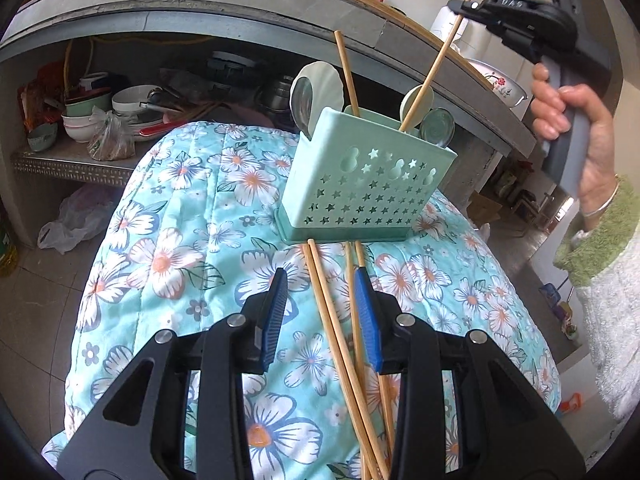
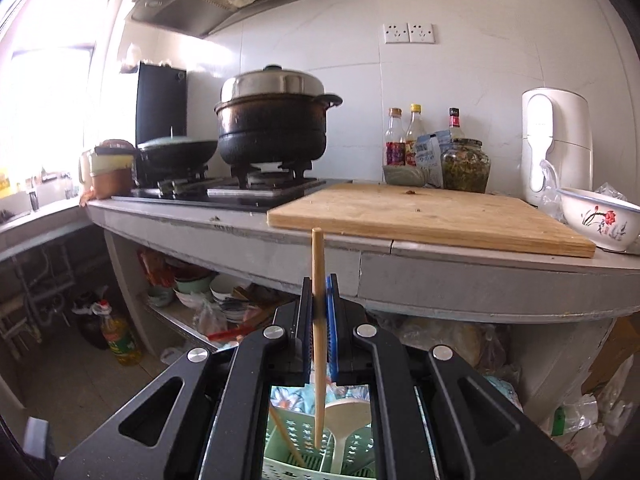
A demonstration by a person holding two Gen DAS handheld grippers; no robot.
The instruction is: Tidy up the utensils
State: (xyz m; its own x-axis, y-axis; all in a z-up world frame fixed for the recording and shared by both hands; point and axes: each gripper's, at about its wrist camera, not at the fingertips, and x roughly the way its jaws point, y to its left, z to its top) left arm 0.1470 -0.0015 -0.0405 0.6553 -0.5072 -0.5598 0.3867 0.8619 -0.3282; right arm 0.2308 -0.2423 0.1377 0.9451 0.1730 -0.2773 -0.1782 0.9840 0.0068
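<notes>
A mint green utensil holder point(image 1: 360, 184) with star cut-outs stands on a floral quilt point(image 1: 180, 240). It holds spoons point(image 1: 308, 100), a chopstick point(image 1: 346, 68) and a second chopstick point(image 1: 434, 64). My right gripper point(image 1: 470, 4) is shut on that second chopstick above the holder; in the right wrist view the gripper point(image 2: 320, 312) pinches the chopstick point(image 2: 318, 360), whose lower end hangs inside the holder point(image 2: 320, 452). My left gripper point(image 1: 324, 312) is open, low over several loose chopsticks point(image 1: 332, 320) lying on the quilt in front of the holder.
A grey counter point(image 2: 440, 276) runs behind, with a cutting board point(image 2: 432, 216), pots on a stove point(image 2: 272, 132), bottles point(image 2: 416, 136) and a flowered bowl point(image 2: 600, 220). A shelf under the counter holds bowls point(image 1: 92, 116) and bags. An oil bottle point(image 2: 120, 336) stands on the floor.
</notes>
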